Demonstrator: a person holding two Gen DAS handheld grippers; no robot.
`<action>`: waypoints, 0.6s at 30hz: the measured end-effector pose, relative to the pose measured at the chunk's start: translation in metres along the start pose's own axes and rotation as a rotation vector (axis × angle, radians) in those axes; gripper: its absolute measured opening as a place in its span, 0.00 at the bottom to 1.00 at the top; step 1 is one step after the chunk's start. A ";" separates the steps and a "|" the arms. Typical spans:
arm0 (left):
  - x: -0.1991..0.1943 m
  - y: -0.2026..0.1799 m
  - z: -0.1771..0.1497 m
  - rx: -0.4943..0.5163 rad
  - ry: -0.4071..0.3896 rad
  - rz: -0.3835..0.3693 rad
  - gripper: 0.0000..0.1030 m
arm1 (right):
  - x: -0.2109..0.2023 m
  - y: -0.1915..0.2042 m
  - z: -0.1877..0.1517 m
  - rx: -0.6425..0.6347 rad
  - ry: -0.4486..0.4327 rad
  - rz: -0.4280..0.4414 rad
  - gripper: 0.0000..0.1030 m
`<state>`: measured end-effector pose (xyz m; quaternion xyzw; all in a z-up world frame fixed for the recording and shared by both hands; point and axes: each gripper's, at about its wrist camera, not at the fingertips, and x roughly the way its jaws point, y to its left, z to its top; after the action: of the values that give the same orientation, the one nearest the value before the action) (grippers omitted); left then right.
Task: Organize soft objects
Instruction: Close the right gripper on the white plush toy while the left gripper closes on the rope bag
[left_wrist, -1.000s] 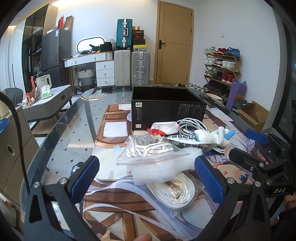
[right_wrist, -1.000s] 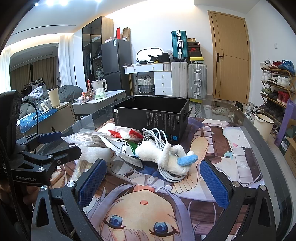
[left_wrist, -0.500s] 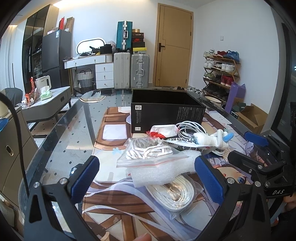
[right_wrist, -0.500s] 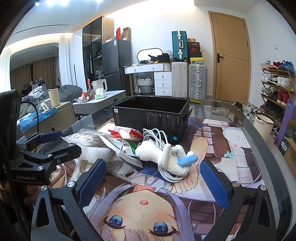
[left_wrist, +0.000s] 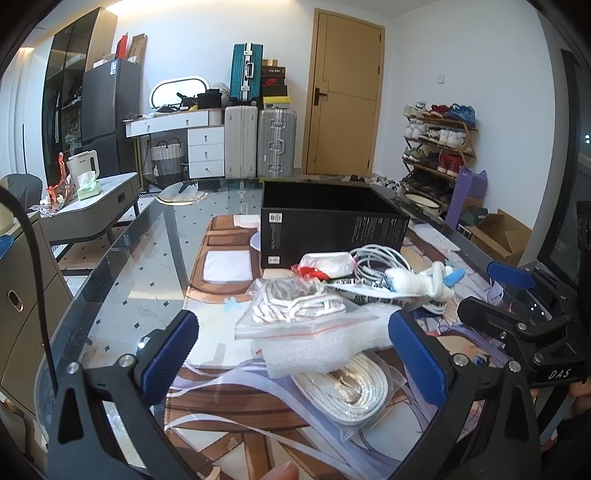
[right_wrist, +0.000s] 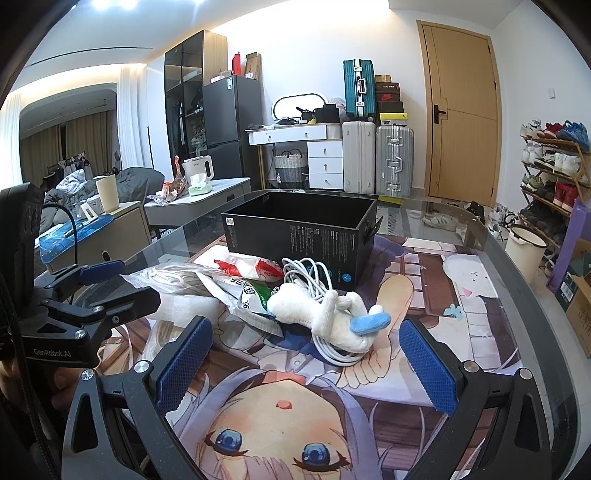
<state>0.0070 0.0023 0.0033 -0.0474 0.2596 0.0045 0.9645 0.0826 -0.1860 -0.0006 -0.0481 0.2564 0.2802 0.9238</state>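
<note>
A pile of soft things lies on the printed mat in front of an open black box (left_wrist: 332, 229) (right_wrist: 299, 236). A zip bag of striped cloth (left_wrist: 295, 310) rests on white foam wrap (left_wrist: 317, 347), over a bagged white coil (left_wrist: 347, 391). A white plush toy with a blue tip (right_wrist: 325, 314) (left_wrist: 421, 282) lies on a white cable bundle (right_wrist: 306, 273), beside a red-and-white packet (right_wrist: 255, 267). My left gripper (left_wrist: 295, 354) is open, just before the foam. My right gripper (right_wrist: 306, 363) is open, just before the plush.
The glass table (left_wrist: 122, 280) has a curved edge at left. A grey side table with kettle and tissues (left_wrist: 88, 188) stands beyond it. Suitcases (left_wrist: 258, 147), a door and a shoe rack (left_wrist: 436, 147) are at the back. A white bucket (right_wrist: 524, 251) stands by the table at right.
The left gripper has drawn back and lifted slightly, so the pile sits a little farther off. The right gripper and the objects have not moved.
</note>
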 end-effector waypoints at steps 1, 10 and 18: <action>-0.001 0.001 0.000 0.002 -0.001 0.005 1.00 | 0.000 -0.001 0.001 -0.002 0.004 -0.007 0.99; 0.000 0.002 0.007 0.022 0.013 0.018 1.00 | 0.011 -0.007 0.002 0.011 0.065 -0.003 0.99; 0.004 0.003 0.014 0.039 0.023 0.031 1.00 | 0.019 -0.021 0.008 0.059 0.102 -0.003 0.99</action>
<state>0.0173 0.0061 0.0135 -0.0246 0.2716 0.0140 0.9620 0.1113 -0.1926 -0.0046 -0.0353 0.3113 0.2684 0.9110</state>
